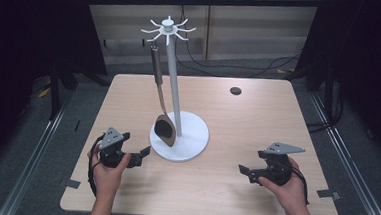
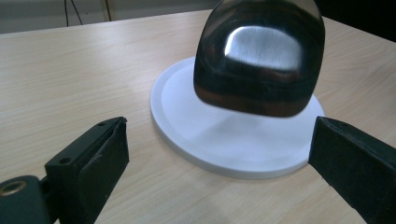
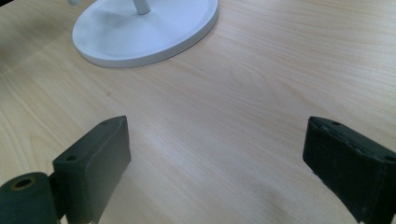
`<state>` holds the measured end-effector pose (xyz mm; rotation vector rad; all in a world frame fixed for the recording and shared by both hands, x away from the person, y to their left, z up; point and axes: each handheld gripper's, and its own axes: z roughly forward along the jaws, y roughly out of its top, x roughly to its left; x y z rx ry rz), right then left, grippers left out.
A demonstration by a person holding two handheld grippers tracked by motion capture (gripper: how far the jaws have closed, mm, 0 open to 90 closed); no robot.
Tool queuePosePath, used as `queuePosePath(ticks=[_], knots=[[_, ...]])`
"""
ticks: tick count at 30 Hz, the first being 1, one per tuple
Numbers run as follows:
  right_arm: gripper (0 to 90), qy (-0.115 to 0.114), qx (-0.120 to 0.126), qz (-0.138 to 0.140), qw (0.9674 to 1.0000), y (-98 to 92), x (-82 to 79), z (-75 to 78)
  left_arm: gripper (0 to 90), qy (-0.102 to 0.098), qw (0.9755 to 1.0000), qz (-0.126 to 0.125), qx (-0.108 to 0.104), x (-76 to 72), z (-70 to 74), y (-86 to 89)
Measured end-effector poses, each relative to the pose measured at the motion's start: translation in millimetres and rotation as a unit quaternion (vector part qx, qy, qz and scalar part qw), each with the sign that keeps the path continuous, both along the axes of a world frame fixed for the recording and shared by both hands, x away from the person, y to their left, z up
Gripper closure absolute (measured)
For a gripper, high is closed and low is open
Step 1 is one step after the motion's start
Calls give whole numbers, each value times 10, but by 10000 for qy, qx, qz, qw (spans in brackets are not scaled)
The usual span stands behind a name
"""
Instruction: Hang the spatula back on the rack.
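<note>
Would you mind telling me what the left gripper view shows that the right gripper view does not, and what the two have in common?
Left gripper view alone: the dark, shiny bowl of the spoon, hanging just above the stand's white base, close ahead of the left gripper, whose jaws stand wide apart.

Right gripper view alone: the foot of the stand's white pole, and a long stretch of bare wooden table ahead of the right gripper.

Both: the round white base on the light wooden table, and a pair of black jaws standing open with nothing between them.

One white stand; one ladle hanging; two tongs; one table
</note>
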<state>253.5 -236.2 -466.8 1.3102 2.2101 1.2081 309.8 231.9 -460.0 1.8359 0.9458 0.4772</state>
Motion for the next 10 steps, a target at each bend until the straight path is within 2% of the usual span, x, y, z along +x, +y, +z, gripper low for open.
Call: queuePosePath(ticks=[2, 7, 10], knots=[[72, -13, -15, -1, 10000, -7, 3, -2, 49, 30, 10000, 13, -56, 3, -11, -2], [71, -5, -13, 11, 10000, -3, 0, -4, 49, 34, 10000, -33, 0, 7, -2, 0], [71, -6, -15, 24, 10000, 0, -4, -3, 49, 54, 10000, -31, -61, 12, 5, -21]])
